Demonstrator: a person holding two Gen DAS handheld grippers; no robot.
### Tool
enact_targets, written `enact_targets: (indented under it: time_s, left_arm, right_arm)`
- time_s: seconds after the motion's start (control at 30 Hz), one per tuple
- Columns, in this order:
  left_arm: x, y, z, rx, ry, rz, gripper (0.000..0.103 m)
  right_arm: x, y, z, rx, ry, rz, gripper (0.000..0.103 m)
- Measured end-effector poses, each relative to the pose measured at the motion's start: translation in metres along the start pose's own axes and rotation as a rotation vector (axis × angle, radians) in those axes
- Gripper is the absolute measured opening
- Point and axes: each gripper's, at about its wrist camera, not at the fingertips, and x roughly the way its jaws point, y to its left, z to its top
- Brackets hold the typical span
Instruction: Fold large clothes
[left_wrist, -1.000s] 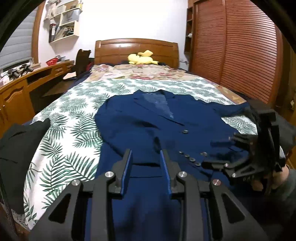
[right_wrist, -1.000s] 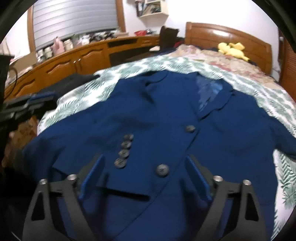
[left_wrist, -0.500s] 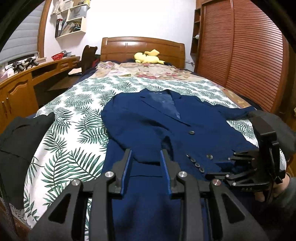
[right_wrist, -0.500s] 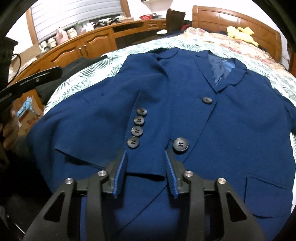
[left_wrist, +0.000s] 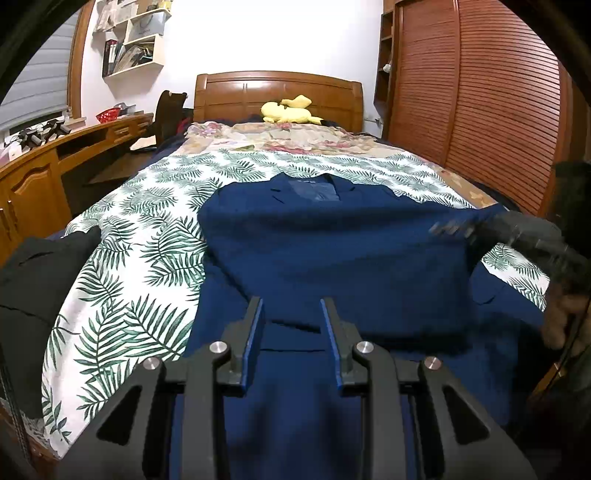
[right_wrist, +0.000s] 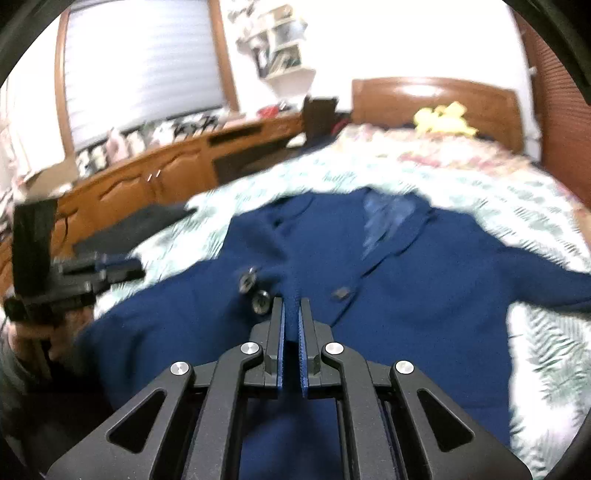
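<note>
While the navy blazer (left_wrist: 332, 258) lies face-up across the leaf-print bedspread (left_wrist: 147, 229), collar toward the wooden headboard (left_wrist: 277, 92), the right gripper (right_wrist: 291, 314) has its 2 fingers drawn narrow, pinched on a fold of the blazer's cloth near the front edge. 2 dark buttons (right_wrist: 255, 291) sit just beside the left fingertip of that gripper, and 1 more button (right_wrist: 340, 293) shows just to the right. In the left wrist view the same gripper appears blurred at the right, lifting cloth so a blue fold hangs across the middle of the garment.

The left gripper (left_wrist: 291, 310) hovers over the lower part of the blazer with its fingers standing wide apart and nothing between them; it cannot be told whether the tips touch the cloth.

A black garment (left_wrist: 33, 288) lies at the bed's left edge. A yellow plush toy (left_wrist: 288, 110) rests by the headboard, a wooden desk (left_wrist: 44, 166) runs along the left, and a slatted wardrobe (left_wrist: 480, 110) stands on the right.
</note>
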Motion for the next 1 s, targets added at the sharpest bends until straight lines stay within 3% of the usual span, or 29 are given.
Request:
enact_targets:
  time_s: [0.17,0.3,0.57,0.63,0.7,0.73,0.87,1.0]
  left_arm:
    - [0.002,-0.003,0.0,0.006,-0.001,-0.008,0.028]
    - [0.004,-0.004,0.0,0.002,0.001,-0.004,0.028]
    - [0.007,-0.017,0.002,0.034,-0.01,-0.004,0.028]
    - [0.006,-0.025,0.004,0.055,-0.023,-0.002,0.029]
    - [0.005,-0.033,0.006,0.071,-0.034,-0.014,0.033]
    - [0.004,-0.036,0.007,0.075,-0.038,-0.022,0.035]
    - [0.004,-0.052,0.013,0.105,-0.053,-0.021,0.036]
    - [0.001,-0.067,0.026,0.125,-0.074,-0.037,0.037]
  right_arm:
    - [-0.041,-0.029,0.004,0.036,-0.07,-0.101,0.003]
    - [-0.057,-0.049,-0.007,0.062,-0.04,-0.214,0.003]
    - [-0.049,-0.061,-0.031,0.055,0.046,-0.304,0.005]
    - [-0.043,-0.061,-0.034,0.047,0.054,-0.327,0.015]
    - [-0.039,-0.062,-0.035,0.039,0.052,-0.348,0.04]
    - [-0.038,-0.063,-0.035,0.039,0.053,-0.348,0.059]
    - [-0.034,-0.064,-0.036,0.052,0.019,-0.293,0.062]
    - [-0.02,-0.065,-0.041,0.057,0.056,-0.227,0.062]
